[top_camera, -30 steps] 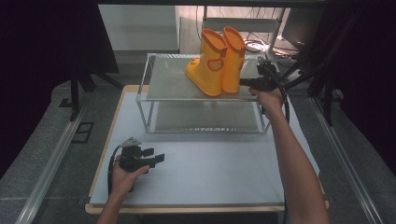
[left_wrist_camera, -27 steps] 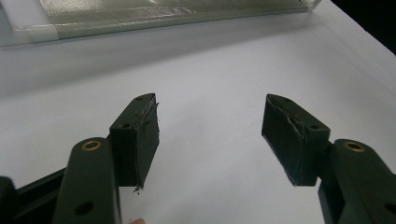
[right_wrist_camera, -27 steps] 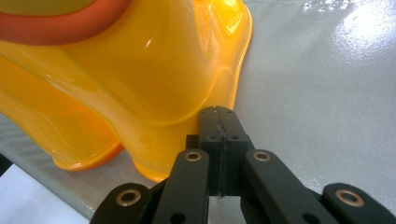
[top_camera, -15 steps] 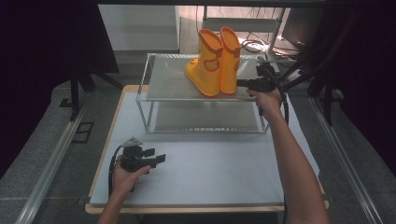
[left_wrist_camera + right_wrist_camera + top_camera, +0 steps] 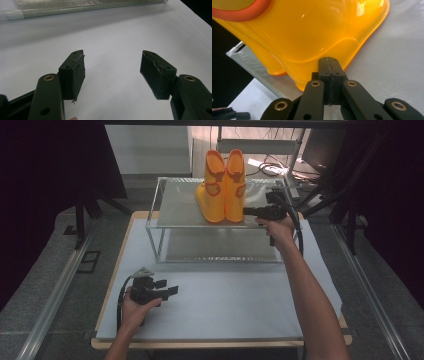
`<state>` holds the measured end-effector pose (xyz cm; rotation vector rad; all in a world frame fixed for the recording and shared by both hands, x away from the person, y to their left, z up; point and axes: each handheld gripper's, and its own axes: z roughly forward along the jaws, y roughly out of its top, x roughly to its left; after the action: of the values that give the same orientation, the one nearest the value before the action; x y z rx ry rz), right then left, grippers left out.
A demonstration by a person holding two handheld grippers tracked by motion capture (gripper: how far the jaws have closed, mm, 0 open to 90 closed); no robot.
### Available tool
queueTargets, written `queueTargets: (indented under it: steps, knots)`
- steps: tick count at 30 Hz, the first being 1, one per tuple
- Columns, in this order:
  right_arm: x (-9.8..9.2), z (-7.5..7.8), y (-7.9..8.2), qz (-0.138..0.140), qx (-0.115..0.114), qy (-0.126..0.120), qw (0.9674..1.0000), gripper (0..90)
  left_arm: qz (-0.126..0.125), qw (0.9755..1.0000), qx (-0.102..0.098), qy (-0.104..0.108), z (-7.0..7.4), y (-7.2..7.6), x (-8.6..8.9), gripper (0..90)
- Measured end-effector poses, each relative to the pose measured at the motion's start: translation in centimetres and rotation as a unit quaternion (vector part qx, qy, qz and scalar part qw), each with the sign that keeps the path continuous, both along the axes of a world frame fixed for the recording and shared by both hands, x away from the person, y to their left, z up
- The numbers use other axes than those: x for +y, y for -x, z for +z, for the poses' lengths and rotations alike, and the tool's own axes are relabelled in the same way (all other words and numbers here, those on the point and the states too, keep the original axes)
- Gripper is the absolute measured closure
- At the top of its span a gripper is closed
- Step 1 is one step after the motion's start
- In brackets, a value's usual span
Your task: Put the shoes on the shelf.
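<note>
A pair of yellow rubber boots (image 5: 222, 190) with orange trim stands upright on the top shelf of a clear rack (image 5: 175, 212). My right gripper (image 5: 247, 211) is at the boots' right side, level with the shelf top. In the right gripper view its jaws are shut with nothing between them, and the right gripper (image 5: 328, 60) has its tips against the lower edge of the near boot (image 5: 312, 37). My left gripper (image 5: 171, 290) rests low over the white table top (image 5: 240, 295) at the front left. In the left gripper view the left gripper (image 5: 112, 61) is open and empty.
The rack has a lower shelf (image 5: 220, 251) under the top one and stands at the back of the table. The rack's front edge (image 5: 75, 6) lies beyond the left gripper. Cables and dark stands (image 5: 345, 195) crowd the back right beyond the table.
My right gripper has moved left along the shelf, and the boots have slid left and turned their toes toward the front. The left gripper has stayed put.
</note>
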<state>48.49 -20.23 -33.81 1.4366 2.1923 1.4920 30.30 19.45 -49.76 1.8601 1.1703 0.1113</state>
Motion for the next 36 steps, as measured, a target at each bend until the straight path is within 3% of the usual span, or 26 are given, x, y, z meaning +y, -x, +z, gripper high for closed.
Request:
queueTargets:
  steps: [10, 17, 27, 36]
  knots:
    - [0.3, -0.1, 0.1, 0.004, 0.001, -0.009, 0.9999, 89.8, -0.002, 1.0000, 0.003, -0.001, -0.1, 0.0, -0.2, 36.6]
    - [1.5, -0.3, 0.1, 0.023, 0.000, -0.017, 0.9996, 89.8, -0.002, 1.0000, 0.001, -0.001, 0.0, 0.0, -0.1, 36.6]
    - [0.9, -0.4, 0.3, 0.017, -0.007, -0.012, 0.9998, 89.5, -0.001, 1.0000, 0.000, 0.000, 0.0, 0.0, 0.0, 36.5]
    - [-0.3, -0.4, 0.9, 0.010, -0.017, -0.013, 0.9997, 80.7, -0.003, 1.0000, 0.003, -0.002, -0.1, 0.0, -0.1, 36.5]
